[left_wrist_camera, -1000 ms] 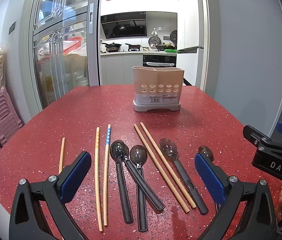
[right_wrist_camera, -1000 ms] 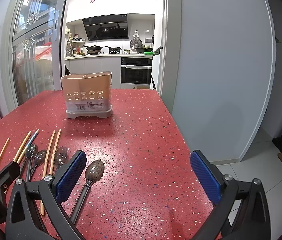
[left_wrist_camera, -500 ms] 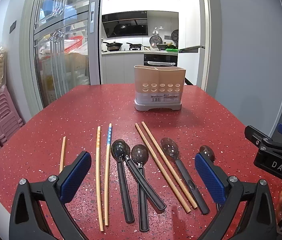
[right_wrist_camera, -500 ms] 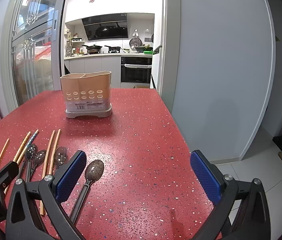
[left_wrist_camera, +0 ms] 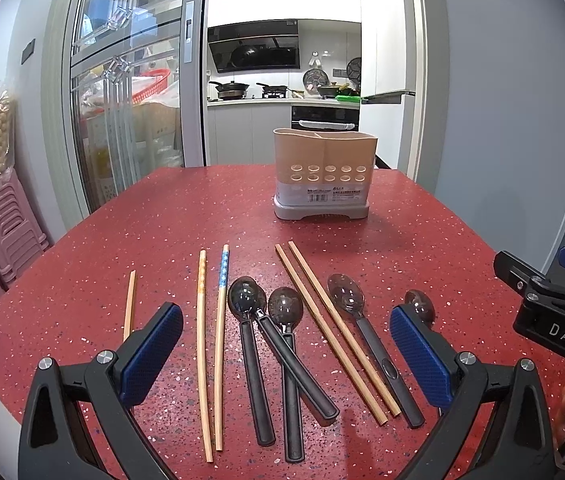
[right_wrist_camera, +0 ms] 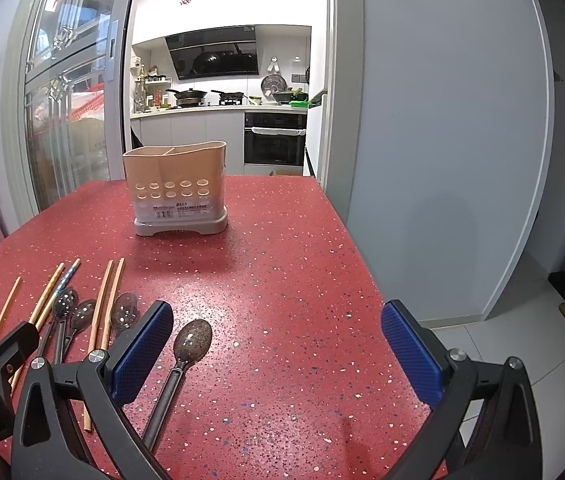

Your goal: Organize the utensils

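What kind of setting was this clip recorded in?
Most likely a home dining area beside a kitchen. A red speckled table holds chopsticks, spoons and a beige utensil holder; through the doorway are a stove with pans, a range hood and a built-in oven.

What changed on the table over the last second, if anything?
Almost nothing. The view from the left hand-held gripper rose slightly, so the utensil holder sits lower in frame. Nothing was grasped or released. Both stay open; the right hand-held gripper holds position, and the spoons and chopsticks lie unmoved.
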`<control>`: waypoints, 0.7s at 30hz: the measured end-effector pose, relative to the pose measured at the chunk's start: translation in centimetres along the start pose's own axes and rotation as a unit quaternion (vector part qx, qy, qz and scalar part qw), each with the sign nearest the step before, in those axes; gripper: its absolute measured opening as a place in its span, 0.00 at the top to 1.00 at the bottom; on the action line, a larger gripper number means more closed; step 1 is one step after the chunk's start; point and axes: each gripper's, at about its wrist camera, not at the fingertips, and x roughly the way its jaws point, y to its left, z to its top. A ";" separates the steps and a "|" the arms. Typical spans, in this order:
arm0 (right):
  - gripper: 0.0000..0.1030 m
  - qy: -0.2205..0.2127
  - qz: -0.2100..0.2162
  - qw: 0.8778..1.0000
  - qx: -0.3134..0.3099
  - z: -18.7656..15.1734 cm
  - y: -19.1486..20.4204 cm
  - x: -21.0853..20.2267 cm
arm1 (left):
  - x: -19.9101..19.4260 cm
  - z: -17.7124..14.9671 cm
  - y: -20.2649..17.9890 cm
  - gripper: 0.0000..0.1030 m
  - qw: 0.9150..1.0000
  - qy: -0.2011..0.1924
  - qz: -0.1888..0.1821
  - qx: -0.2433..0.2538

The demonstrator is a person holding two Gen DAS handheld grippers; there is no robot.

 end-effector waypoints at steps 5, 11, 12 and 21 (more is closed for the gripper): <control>0.00 0.001 0.001 1.000 -0.001 -0.1 0.1 0.1 | 0.0 -0.1 -0.1 0.00 1.000 0.000 0.000 0.000; 0.00 0.000 0.001 1.000 -0.001 -0.1 0.1 0.1 | 0.0 -0.1 -0.1 0.00 1.000 0.000 0.000 0.001; 0.00 0.000 0.001 1.000 -0.001 0.0 0.1 0.1 | 0.0 -0.1 -0.1 0.00 1.000 0.000 0.000 0.001; 0.00 0.002 0.001 1.000 -0.001 0.0 0.1 0.1 | -0.2 -0.3 0.0 0.00 1.000 0.002 0.000 0.001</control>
